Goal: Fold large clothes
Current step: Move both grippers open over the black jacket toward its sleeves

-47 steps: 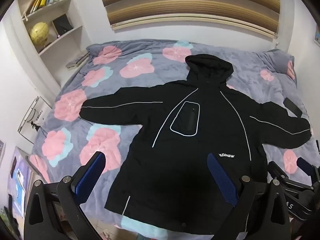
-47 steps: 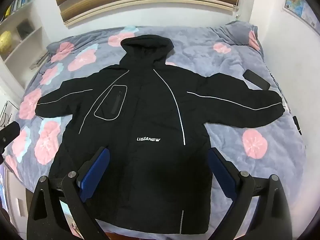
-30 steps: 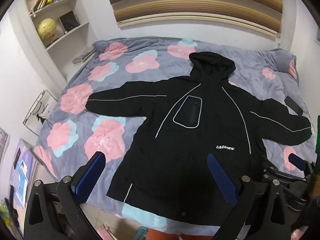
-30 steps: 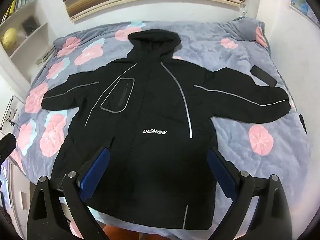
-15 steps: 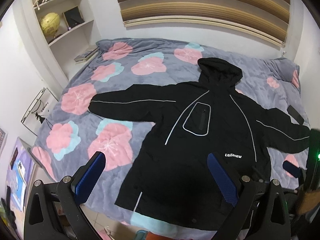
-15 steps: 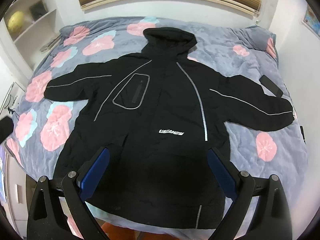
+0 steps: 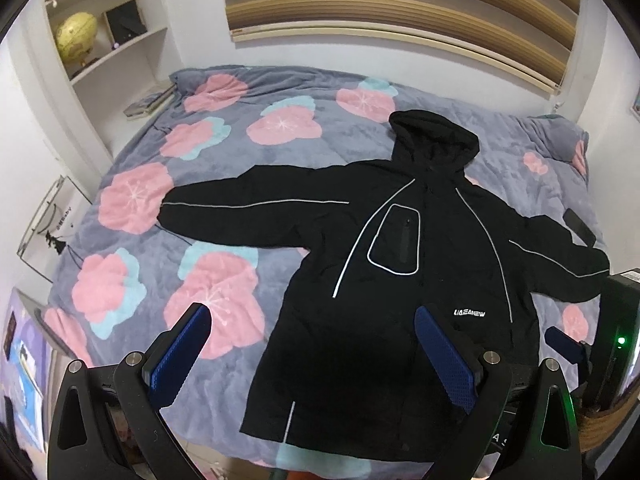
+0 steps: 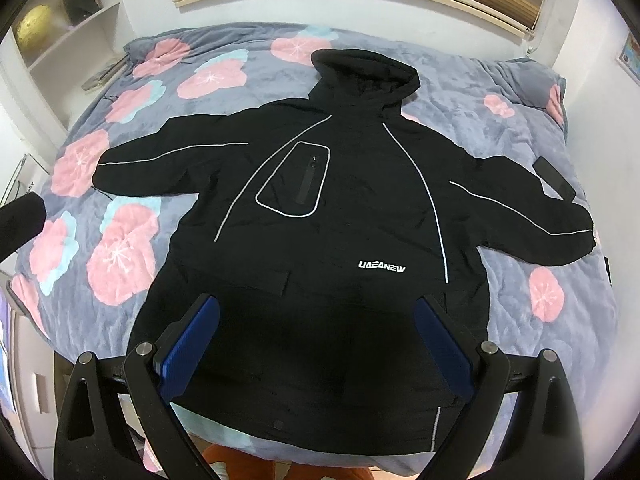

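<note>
Both tongs hang over the bed's near edge with nothing in them. My left gripper (image 7: 312, 348) has its jaws spread wide, blue pads bare, above the blanket (image 7: 224, 148) and the jacket's left hem. My right gripper (image 8: 316, 334) is just as wide apart, over the jacket's lower half.

I see the jacket (image 8: 344, 208) lying flat, face up, in the middle of the bed, hood (image 8: 364, 76) toward the far edge, both sleeves stretched out to the side edges, hem at the near edge. My gripper frames cover parts of the hem in both views.

A dark flat thing (image 8: 554, 178) lies by the right sleeve near the bed's right edge; I cannot tell what it is. From the left wrist view the right gripper is cut off at the frame's right edge. Something orange below the hem is hidden by the bed edge.
</note>
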Tool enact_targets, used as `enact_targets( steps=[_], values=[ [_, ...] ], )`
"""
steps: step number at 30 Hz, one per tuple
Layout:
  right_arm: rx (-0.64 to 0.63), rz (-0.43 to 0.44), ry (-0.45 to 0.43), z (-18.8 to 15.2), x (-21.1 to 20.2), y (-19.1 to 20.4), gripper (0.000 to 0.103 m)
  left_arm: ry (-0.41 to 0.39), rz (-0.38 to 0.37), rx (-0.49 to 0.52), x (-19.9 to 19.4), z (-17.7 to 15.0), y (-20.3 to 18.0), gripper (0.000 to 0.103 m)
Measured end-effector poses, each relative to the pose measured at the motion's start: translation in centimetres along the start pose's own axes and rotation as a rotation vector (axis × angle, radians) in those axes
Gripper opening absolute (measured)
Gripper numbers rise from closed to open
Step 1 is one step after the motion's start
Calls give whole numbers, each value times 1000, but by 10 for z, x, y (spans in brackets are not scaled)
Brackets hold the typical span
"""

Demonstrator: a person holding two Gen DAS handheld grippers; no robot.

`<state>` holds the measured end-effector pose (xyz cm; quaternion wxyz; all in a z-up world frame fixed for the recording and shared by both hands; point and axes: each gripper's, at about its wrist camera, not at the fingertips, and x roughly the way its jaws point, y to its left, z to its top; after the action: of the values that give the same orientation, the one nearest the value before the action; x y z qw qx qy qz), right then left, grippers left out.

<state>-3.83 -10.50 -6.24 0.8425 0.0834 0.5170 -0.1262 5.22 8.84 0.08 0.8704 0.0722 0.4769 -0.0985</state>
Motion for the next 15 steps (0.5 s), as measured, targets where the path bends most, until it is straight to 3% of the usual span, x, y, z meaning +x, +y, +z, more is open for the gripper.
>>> enact_targets(
  steps=[15],
  values=[
    [13,-9,27,11,20,54,99,11,-53,11,33,18,50,101]
  ],
)
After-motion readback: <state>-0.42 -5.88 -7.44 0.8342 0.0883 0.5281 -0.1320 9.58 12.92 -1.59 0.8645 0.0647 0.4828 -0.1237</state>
